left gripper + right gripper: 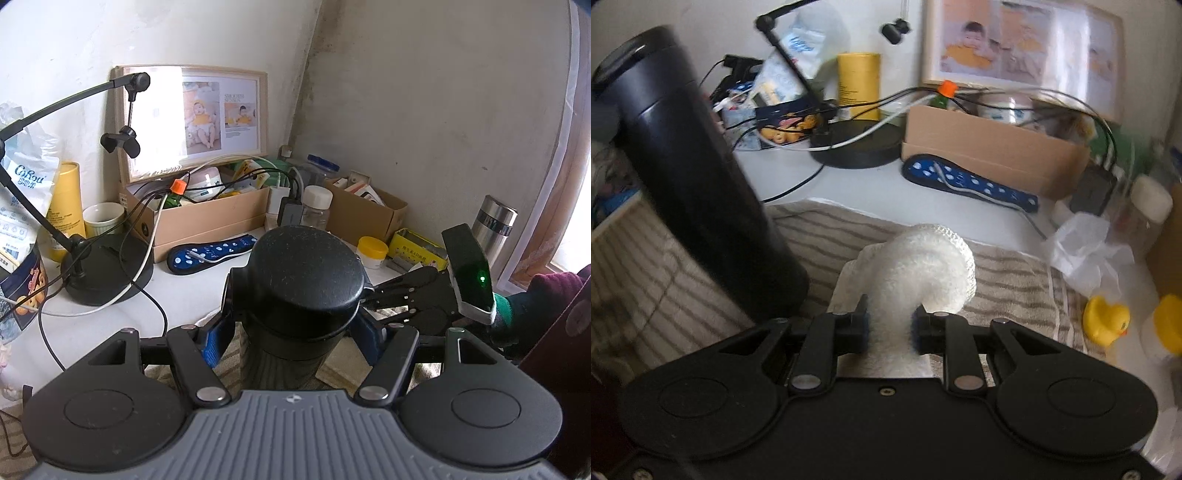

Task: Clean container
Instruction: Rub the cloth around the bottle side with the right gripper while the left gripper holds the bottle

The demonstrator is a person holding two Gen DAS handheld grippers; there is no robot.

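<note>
Between left gripper (291,341) pads, black container (295,295) stands upright.

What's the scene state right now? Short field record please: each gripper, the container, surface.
left gripper: jaws clamped on the black flask, held upright
right gripper: jaws shut on a white cloth
flask lid: on
cloth vs flask: apart in the right wrist view, cloth to the flask's right
surface: striped towel under both
nearby: yellow rubber duck at the towel's right edge

Black container (295,295) hides the left fingers' (216,341) pads.
</note>
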